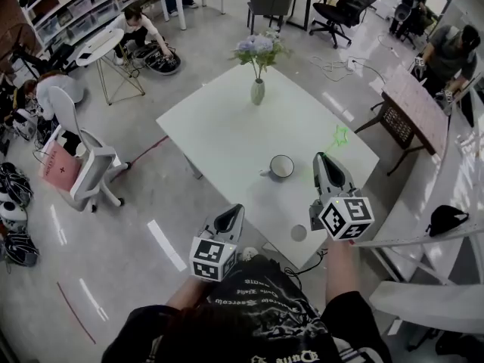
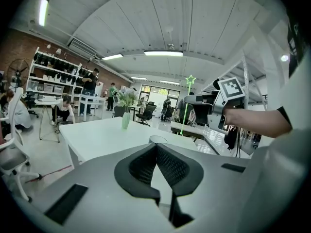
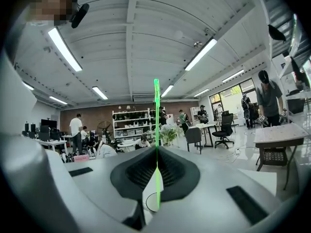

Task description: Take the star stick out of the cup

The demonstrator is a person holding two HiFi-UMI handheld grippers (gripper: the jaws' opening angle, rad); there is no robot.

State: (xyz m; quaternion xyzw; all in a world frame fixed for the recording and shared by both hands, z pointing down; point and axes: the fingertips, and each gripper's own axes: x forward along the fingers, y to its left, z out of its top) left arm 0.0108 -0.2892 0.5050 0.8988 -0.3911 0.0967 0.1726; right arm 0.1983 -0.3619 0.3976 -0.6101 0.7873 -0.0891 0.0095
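A thin green stick with a star (image 1: pixel 340 136) on top is lifted clear of the white cup (image 1: pixel 281 166), which stands on the white table (image 1: pixel 219 134). My right gripper (image 1: pixel 321 156) is shut on the stick (image 3: pixel 157 125) and holds it upright, above and to the right of the cup. In the right gripper view the cup's rim (image 3: pixel 149 203) shows below the jaws. From the left gripper view, the star stick (image 2: pixel 189 80) rises from the right gripper (image 2: pixel 194 101) beyond the cup (image 2: pixel 157 140). Off the table's near edge hangs my left gripper (image 1: pixel 236 209) (image 2: pixel 156 145), shut and holding nothing.
A vase of flowers (image 1: pixel 258 89) stands at the table's far side. A small grey disc (image 1: pixel 299 233) lies near the front edge. A white swivel chair (image 1: pixel 83 165) is to the left, a wooden side table (image 1: pixel 416 108) to the right. People work farther off.
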